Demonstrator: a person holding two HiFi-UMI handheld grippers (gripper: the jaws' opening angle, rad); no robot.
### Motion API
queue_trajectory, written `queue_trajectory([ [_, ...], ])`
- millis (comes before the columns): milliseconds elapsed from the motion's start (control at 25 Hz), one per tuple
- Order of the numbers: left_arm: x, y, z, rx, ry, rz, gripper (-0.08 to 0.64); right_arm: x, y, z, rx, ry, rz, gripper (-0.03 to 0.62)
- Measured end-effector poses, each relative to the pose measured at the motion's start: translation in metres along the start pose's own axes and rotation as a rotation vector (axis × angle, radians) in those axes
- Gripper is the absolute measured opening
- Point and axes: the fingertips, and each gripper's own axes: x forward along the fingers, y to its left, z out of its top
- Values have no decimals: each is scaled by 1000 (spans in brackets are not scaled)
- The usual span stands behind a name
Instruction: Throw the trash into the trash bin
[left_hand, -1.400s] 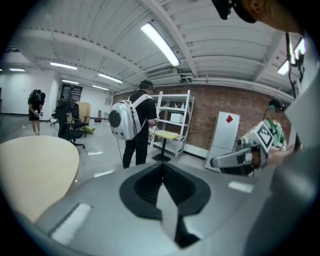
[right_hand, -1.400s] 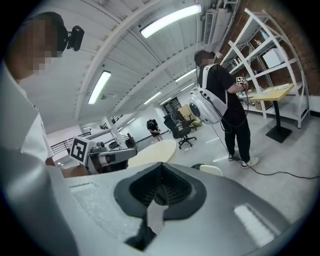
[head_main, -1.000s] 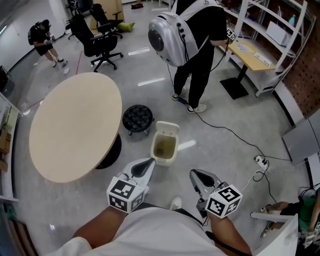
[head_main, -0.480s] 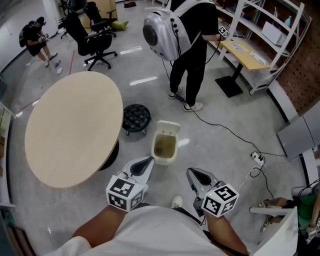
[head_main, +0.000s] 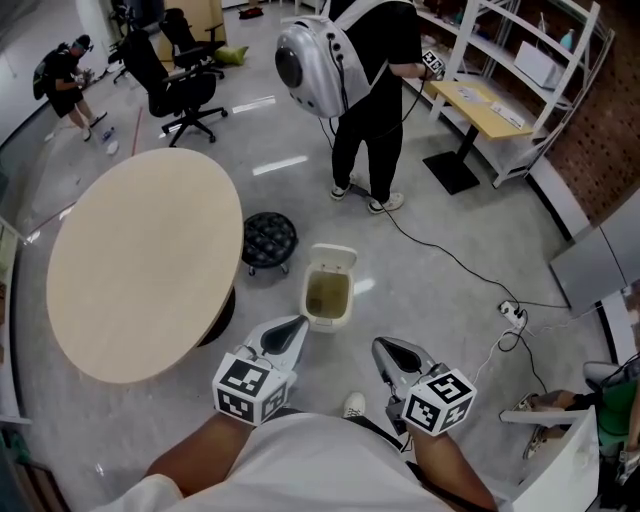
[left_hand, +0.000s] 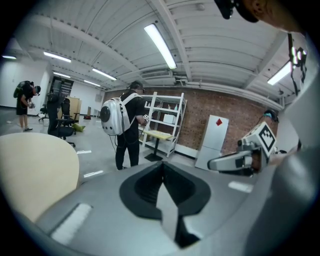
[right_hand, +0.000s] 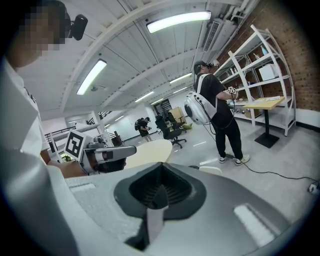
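Cream plastic is marking out the trash bin (head_main: 326, 322), which is standing open on the grey floor (head_main: 450, 200) with its lid tipped back, just beside the round wooden surface (head_main: 140, 260). The left tool (head_main: 298, 324) is hovering just short of the bin's near rim, its jaws pressing together with nothing between them. The right tool (head_main: 384, 347) is hanging near the bin's right side, likewise closed and empty. A black stool (head_main: 268, 238) is sitting just beyond the bin.
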Motion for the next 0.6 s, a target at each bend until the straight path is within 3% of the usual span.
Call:
queue_trajectory([
  [600, -4, -4, 2, 10, -12, 9, 6, -6, -1, -1, -2, -8, -1, 0],
])
